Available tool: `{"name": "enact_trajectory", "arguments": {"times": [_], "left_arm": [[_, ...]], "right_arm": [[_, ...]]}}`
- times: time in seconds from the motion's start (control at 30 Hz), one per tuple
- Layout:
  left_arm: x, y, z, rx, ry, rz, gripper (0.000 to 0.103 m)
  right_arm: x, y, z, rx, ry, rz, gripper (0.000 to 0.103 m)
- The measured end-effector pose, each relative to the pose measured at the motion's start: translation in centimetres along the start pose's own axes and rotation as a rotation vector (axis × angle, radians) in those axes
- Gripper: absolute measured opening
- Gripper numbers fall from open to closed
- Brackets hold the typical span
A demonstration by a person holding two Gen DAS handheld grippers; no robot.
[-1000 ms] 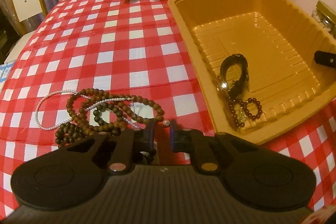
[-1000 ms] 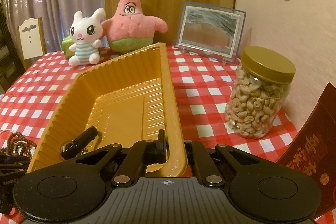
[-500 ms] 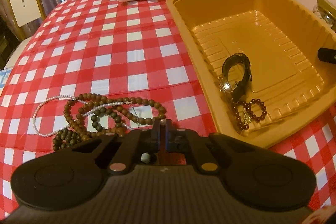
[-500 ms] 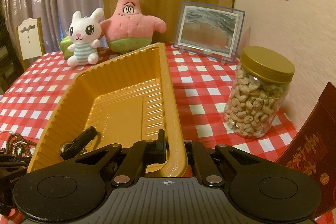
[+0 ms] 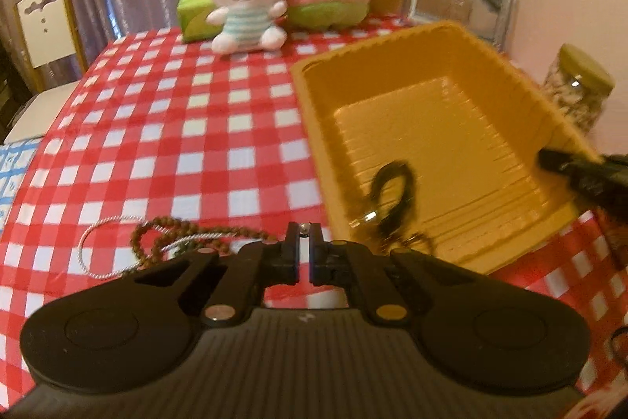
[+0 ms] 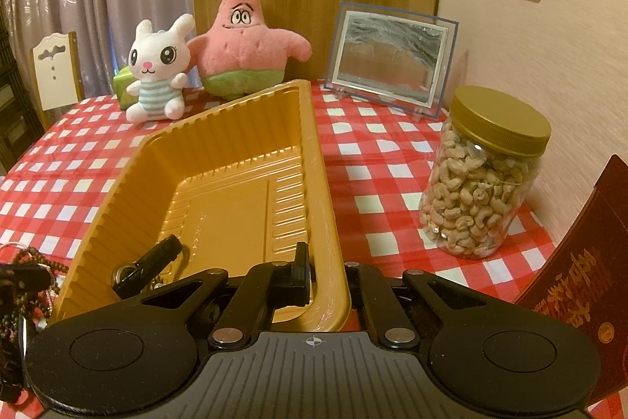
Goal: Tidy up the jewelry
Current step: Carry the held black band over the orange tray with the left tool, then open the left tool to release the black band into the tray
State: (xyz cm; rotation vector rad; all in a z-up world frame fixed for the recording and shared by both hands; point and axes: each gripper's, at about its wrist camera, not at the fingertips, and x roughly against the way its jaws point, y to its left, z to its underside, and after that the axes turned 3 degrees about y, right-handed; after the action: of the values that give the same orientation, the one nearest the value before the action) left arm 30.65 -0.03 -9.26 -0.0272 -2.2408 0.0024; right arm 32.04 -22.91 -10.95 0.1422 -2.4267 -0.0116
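Your left gripper (image 5: pixel 302 237) has its 2 fingers almost together, pinching a small silver bead (image 5: pixel 303 229) at the tips. The bead necklaces (image 5: pixel 184 242) lie in a heap on the red checked tablecloth (image 5: pixel 165 128), just left of the yellow tray (image 6: pixel 117 183). Inside the tray, near its front corner, lie a black watch (image 6: pixel 151 260) and a dark bead bracelet (image 5: pixel 418 240). Your right gripper (image 6: pixel 327 271) is clamped on the tray's near rim. A cashew jar (image 6: pixel 484 175) stands to the right of the tray.
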Motion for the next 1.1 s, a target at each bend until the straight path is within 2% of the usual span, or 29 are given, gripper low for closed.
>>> {"name": "enact_trajectory", "arguments": {"times": [0.23,0.37,0.73,0.8,0.87,0.93,1.1], "left_arm": [[-0.2,-3.4,-1.7,-0.036,-0.016,0.064,0.003],[-1.6,-4.9,-2.4,-0.048,0.004,0.084,0.003],[-3.9,-7.5,-4.0,-0.052,0.033,0.065,0.004],[-4.0,-7.6,-4.2,-0.047,0.029,0.059,0.007],[-3.9,-7.6,-4.3,-0.039,0.027,0.062,0.020],[-3.7,-7.5,-4.3,-0.029,0.024,0.060,0.027],[-2.9,-6.9,-4.4,-0.013,0.016,0.058,0.027]], "right_arm": [[0.0,0.3,-0.2,0.007,-0.002,-0.006,0.004],[-0.1,0.2,-0.3,0.006,0.000,-0.010,0.004],[-0.5,0.4,-0.4,0.007,-0.002,-0.022,0.004],[-0.5,0.3,-0.4,0.006,-0.001,-0.024,0.004],[-0.6,0.2,-0.4,0.003,0.002,-0.027,0.004],[-0.6,0.2,-0.3,0.002,0.004,-0.028,0.004],[-0.5,0.3,-0.4,0.004,0.003,-0.029,0.004]]}}
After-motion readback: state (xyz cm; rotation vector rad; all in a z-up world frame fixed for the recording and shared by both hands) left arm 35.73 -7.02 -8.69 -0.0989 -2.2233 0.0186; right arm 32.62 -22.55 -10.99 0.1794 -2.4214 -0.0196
